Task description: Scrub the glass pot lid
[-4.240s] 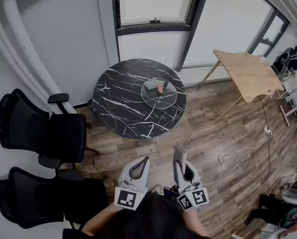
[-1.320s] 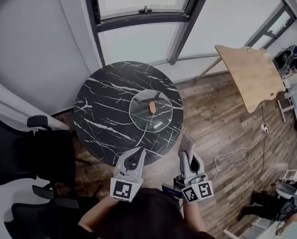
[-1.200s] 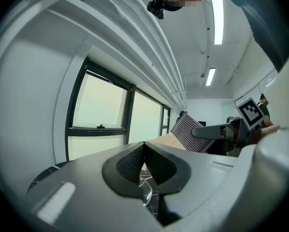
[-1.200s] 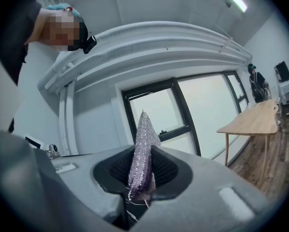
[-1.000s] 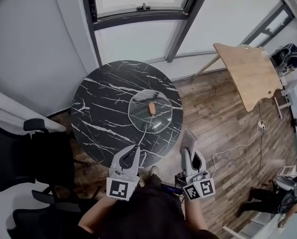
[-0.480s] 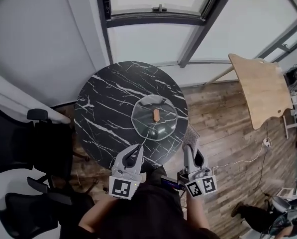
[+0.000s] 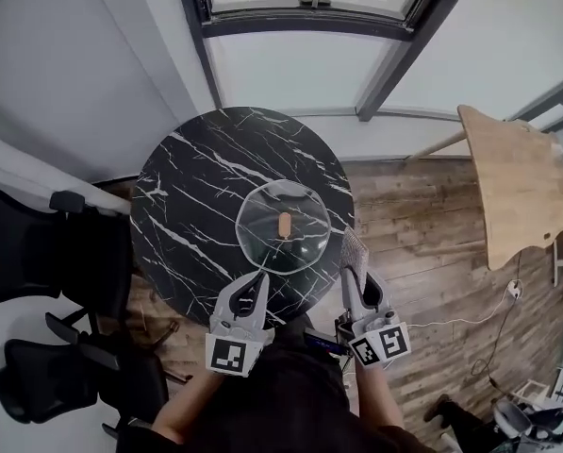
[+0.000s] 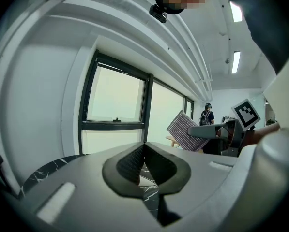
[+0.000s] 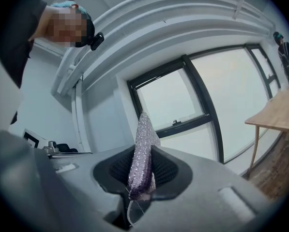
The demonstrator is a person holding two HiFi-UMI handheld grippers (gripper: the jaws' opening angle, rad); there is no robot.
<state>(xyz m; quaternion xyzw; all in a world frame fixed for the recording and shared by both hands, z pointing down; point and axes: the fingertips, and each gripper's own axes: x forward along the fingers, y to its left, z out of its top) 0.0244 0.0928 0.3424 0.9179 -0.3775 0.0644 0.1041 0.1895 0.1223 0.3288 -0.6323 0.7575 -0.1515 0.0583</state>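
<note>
While the glass pot lid [image 7: 305,243] lies flat on the round black marble table [image 7: 191,206], wooden knob [image 7: 284,224] up, neither gripper touches it, so the scrubbing seems not yet begun. The right gripper [image 9: 143,170] is clamped on a glittery purple scouring cloth [image 9: 142,139], which stands upright near the table's edge. The left gripper [image 8: 144,151] is pinched together on nothing. Next, I judge, the cloth must come down onto the glass, perhaps with the left gripper steadying the lid.

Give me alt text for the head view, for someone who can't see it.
From above: a glass lid lies on a round black marble table. Nearer, the right gripper clamps a scrub pad; the left gripper is shut and empty.
</note>
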